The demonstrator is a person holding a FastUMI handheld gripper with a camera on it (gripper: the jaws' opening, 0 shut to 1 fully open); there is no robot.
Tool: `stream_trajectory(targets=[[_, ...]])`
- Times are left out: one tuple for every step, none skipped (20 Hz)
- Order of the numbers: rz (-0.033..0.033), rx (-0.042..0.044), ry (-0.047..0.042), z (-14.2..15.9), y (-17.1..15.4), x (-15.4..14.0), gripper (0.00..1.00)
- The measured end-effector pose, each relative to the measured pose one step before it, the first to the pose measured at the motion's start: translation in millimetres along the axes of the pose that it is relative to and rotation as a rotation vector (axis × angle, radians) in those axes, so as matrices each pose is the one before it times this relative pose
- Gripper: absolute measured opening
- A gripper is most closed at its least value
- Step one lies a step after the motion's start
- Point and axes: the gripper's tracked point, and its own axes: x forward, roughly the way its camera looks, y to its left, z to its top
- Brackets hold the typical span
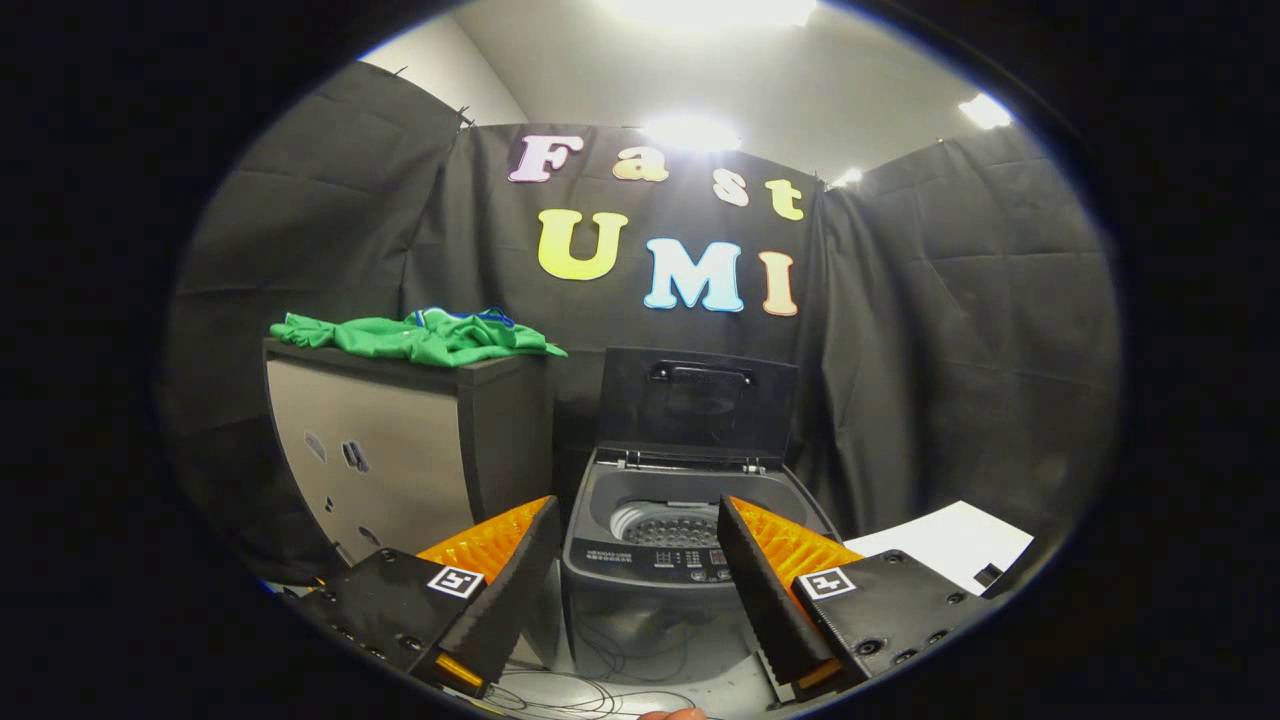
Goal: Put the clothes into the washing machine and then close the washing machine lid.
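Note:
A green garment [420, 337] with blue trim lies crumpled on top of a grey cabinet [400, 450], up and to the left beyond my fingers. A small dark top-loading washing machine [690, 560] stands on the floor straight ahead, seen between the fingers. Its lid [700, 400] is raised upright at the back and the drum [672, 525] looks bare inside. My gripper [637, 512] is open, with nothing between its fingers, still well short of both the machine and the garment.
Black cloth walls close in the booth on three sides. A white sheet or board [950, 540] lies to the right of the machine. Thin cables [600, 690] trail on the floor in front of the machine. A fingertip [672, 714] shows just below them.

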Motion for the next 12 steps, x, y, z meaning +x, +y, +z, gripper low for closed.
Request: stream_trajectory(targets=[[0.01471, 0.01159, -0.0032, 11.07, 5.01, 6.07, 0.98], [0.01311, 0.00699, 0.00369, 10.53, 5.25, 6.69, 0.98], [0.01633, 0.00881, 0.00347, 11.28, 5.13, 7.69, 0.98], [0.01741, 0.0171, -0.01546, 17.84, 3.98, 6.61, 0.98], [0.01529, 0.02005, -0.02194, 20.9, 5.24, 6.24, 0.98], [0.00883, 0.01614, -0.00935, 19.02, 4.2, 8.4, 0.98], [0.01129, 0.00755, -0.00319, 12.39, 4.72, 9.9, 0.98], [0.0142, 0.00416, -0.01055, 16.98, 7.03, 9.36, 0.98], [0.01431, -0.00254, -0.02067, 20.34, 6.07, 6.53, 0.98], [0.01544, -0.00677, -0.02585, 21.06, 6.54, 6.46, 0.98], [0.01324, -0.00911, -0.01515, 13.85, 6.04, 8.41, 0.98], [0.01032, -0.00691, 0.00417, 10.66, 7.6, 8.11, 0.98]])
